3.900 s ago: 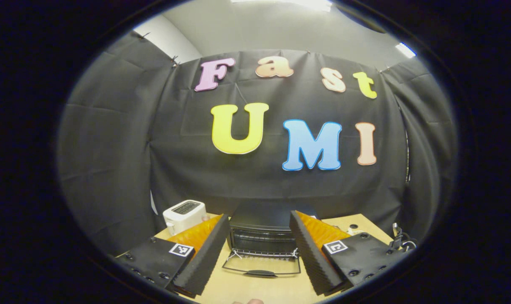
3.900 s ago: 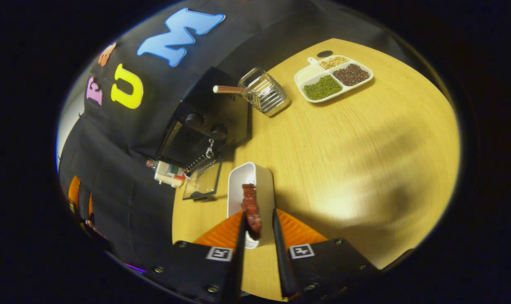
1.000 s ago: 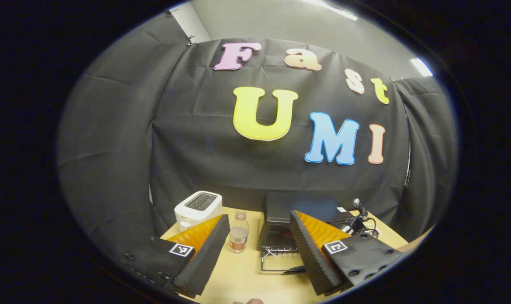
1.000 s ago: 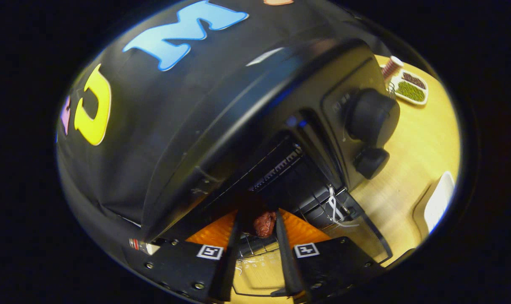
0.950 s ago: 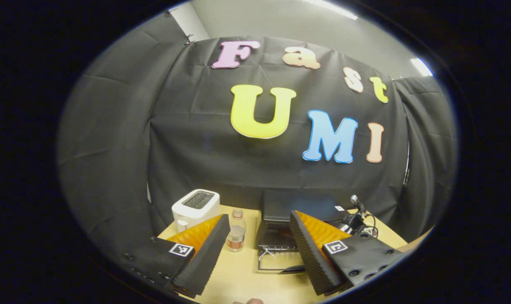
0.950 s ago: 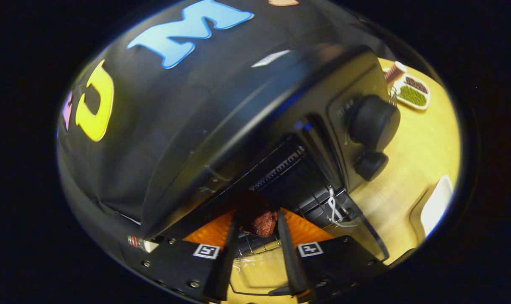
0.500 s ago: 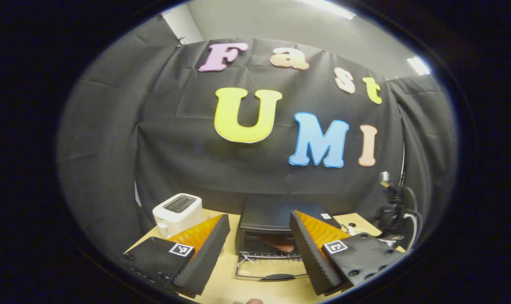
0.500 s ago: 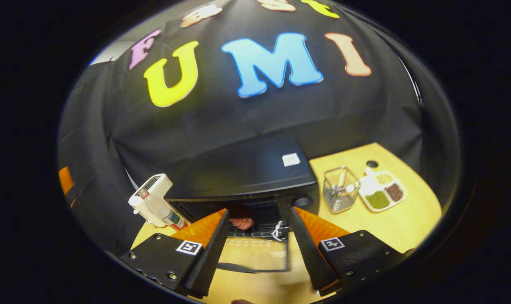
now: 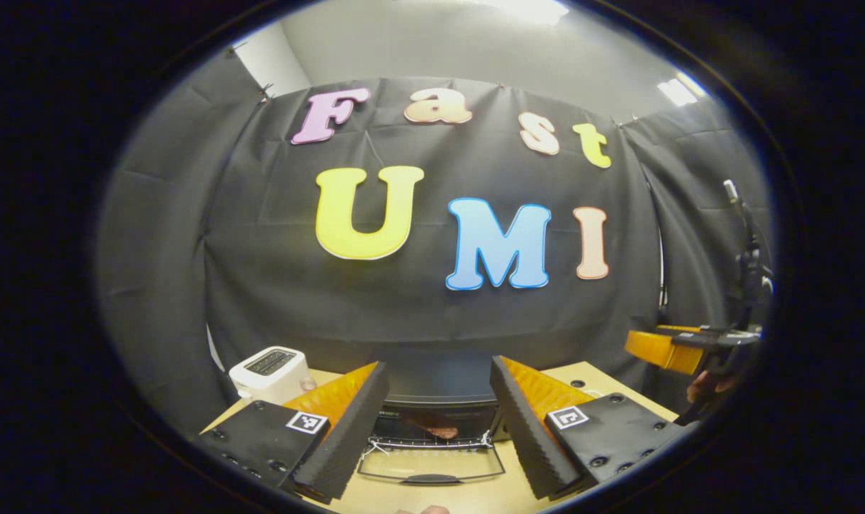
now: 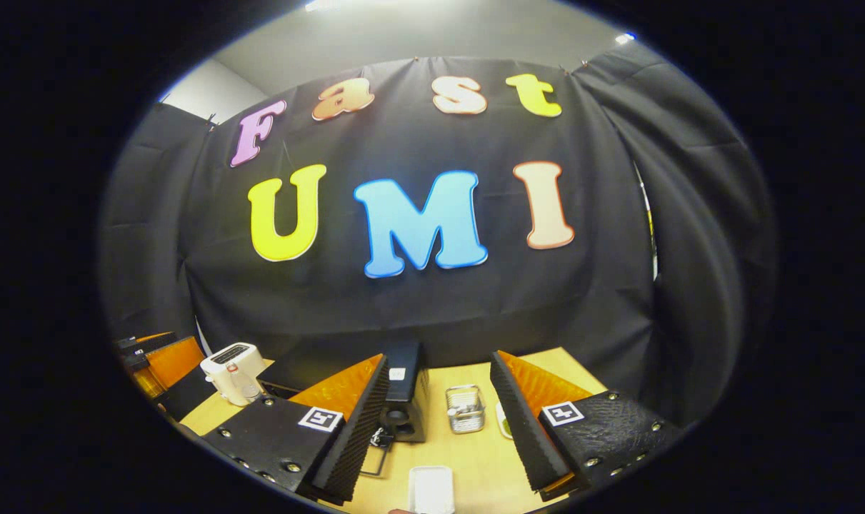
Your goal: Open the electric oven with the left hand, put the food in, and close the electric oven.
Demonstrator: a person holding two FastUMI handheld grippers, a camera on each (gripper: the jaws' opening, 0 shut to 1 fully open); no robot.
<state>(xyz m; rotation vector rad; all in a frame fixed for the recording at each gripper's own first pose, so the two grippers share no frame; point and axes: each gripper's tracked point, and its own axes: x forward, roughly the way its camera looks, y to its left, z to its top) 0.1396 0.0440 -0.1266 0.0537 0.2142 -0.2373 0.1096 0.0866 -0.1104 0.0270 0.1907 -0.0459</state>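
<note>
Left gripper view: oven point(image 9: 432, 400) open on the bench point(image 9: 603, 382), food point(image 9: 443, 432) on its rack.
The door point(image 9: 432, 467) lies folded down toward the camera, and the left gripper point(image 9: 436, 421) hangs above it with jaws wide, holding nothing. A toaster point(image 9: 268, 371) stands on the far left. At the right edge a hand point(image 9: 707, 385) carries the other gripper. In the right gripper view the right gripper point(image 10: 436, 421) is also spread wide and empty, above a white tray point(image 10: 431, 489) on the near bench; the oven point(image 10: 403, 400) stands beyond, with a wire basket point(image 10: 465, 408) just right of it.
</note>
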